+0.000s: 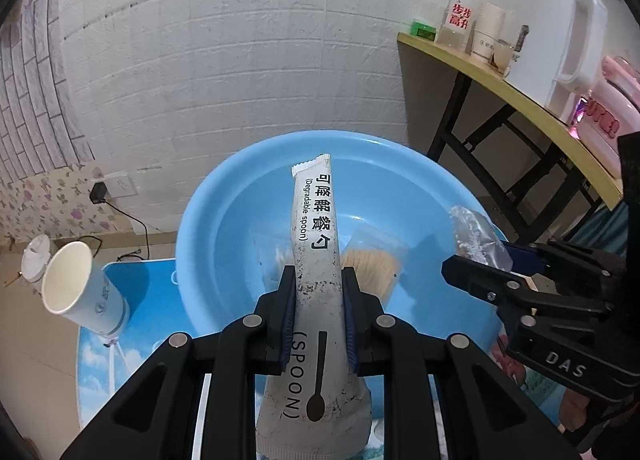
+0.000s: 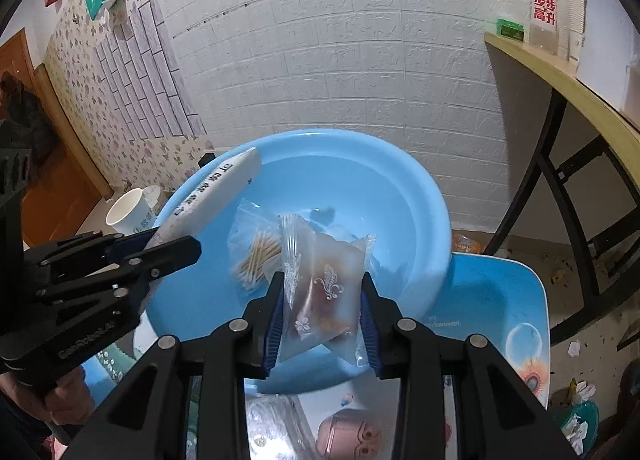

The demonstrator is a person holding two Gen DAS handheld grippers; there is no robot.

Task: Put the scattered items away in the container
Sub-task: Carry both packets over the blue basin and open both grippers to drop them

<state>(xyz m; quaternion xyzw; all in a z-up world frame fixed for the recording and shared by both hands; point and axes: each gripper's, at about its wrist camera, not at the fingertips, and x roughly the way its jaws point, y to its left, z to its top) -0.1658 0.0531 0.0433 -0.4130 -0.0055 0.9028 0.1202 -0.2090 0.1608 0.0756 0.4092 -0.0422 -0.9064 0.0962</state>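
My left gripper [image 1: 318, 280] is shut on a white spoon packet [image 1: 316, 260] marked "SPOON" and holds it over the blue basin [image 1: 208, 219]. My right gripper [image 2: 322, 288] is shut on a clear snack packet [image 2: 324, 288] with a brown filling, also over the basin [image 2: 400, 187]. A clear bag of cotton swabs [image 2: 256, 256] lies inside the basin; it also shows in the left wrist view [image 1: 372, 264]. Each gripper shows in the other's view: the right one [image 1: 472, 276] and the left one [image 2: 172, 252].
A white paper cup [image 1: 76, 284] lies tilted at the basin's left on the blue tabletop [image 2: 492, 300]. A pink case [image 2: 348, 436] and a clear packet [image 2: 272, 424] lie near the front. A yellow shelf [image 1: 520, 95] with a kettle and cups stands at the right.
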